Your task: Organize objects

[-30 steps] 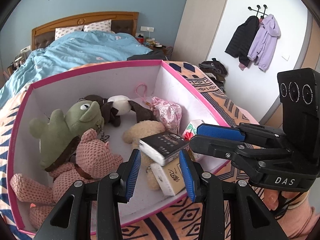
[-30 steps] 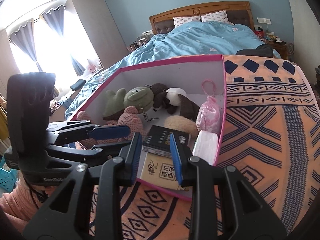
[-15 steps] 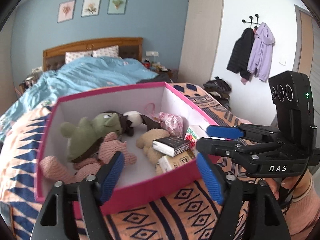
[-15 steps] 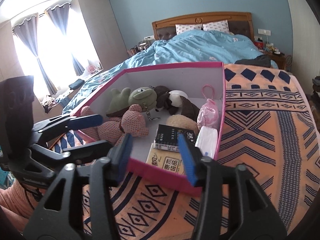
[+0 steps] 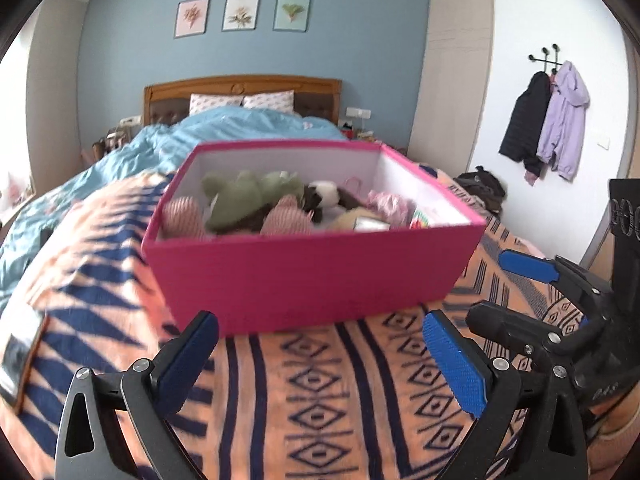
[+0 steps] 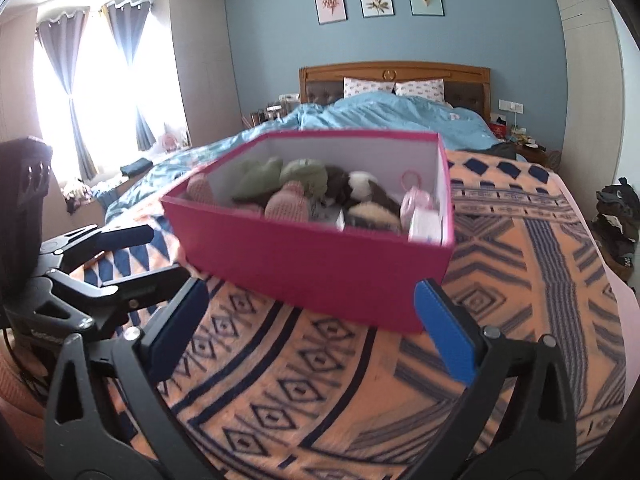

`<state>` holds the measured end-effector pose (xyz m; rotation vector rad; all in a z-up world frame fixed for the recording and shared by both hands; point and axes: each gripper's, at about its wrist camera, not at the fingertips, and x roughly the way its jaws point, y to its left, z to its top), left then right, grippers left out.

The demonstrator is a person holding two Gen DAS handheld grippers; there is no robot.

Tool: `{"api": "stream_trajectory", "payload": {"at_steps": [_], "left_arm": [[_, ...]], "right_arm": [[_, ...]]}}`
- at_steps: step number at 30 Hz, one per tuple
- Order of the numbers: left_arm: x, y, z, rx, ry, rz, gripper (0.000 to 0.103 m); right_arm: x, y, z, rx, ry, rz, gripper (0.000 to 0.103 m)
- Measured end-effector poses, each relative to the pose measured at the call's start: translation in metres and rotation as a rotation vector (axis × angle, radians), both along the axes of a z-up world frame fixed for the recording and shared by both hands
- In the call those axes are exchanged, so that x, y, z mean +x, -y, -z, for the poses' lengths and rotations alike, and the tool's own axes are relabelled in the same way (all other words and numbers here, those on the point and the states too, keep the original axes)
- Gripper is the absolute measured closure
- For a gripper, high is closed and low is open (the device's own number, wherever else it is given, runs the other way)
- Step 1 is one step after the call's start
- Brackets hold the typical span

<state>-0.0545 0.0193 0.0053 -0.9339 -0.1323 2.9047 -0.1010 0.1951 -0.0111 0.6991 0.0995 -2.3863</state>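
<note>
A pink box (image 5: 312, 276) stands on an orange patterned blanket (image 5: 320, 400) at the foot of a bed. Inside lie a green plush (image 5: 248, 204), a pink knitted plush (image 5: 286, 220), a black-and-white plush (image 5: 328, 196), a pink pouch (image 5: 386, 204) and a small book (image 5: 370, 224), mostly hidden by the front wall. My left gripper (image 5: 318, 326) hangs just short of the box's front, its jaws opening wide with nothing between them. Beside it on the right, my right gripper (image 6: 310, 290) faces the box (image 6: 320, 276) too, jaws opening and bare.
A blue duvet (image 5: 120, 160) covers the bed behind the box. A flat framed object (image 5: 16, 356) lies on the blanket at far left. Coats (image 5: 548, 120) hang on the right wall, and a clothes pile (image 6: 616, 220) sits on the floor beside the bed.
Both grippers, nearly shut over the book inside the box a second ago, have opened wide and pulled back out of it. The book stays in the box.
</note>
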Motion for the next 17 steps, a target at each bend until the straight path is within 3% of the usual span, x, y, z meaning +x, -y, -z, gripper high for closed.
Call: {"api": "stream_trajectory", "payload": {"at_steps": [5, 9, 17], "left_arm": [[0.012, 0.004, 0.008, -0.031, 0.012, -0.079, 0.000], [0.017, 0.011, 0.014, -0.004, 0.039, -0.105, 0.000], [0.025, 0.014, 0.018, -0.024, 0.044, -0.143, 0.000]], "right_arm": [[0.015, 0.004, 0.013, 0.024, 0.004, 0.016, 0.000], [0.021, 0.005, 0.020, 0.028, 0.024, 0.017, 0.000], [0.027, 0.007, 0.023, 0.021, 0.038, 0.021, 0.000]]}}
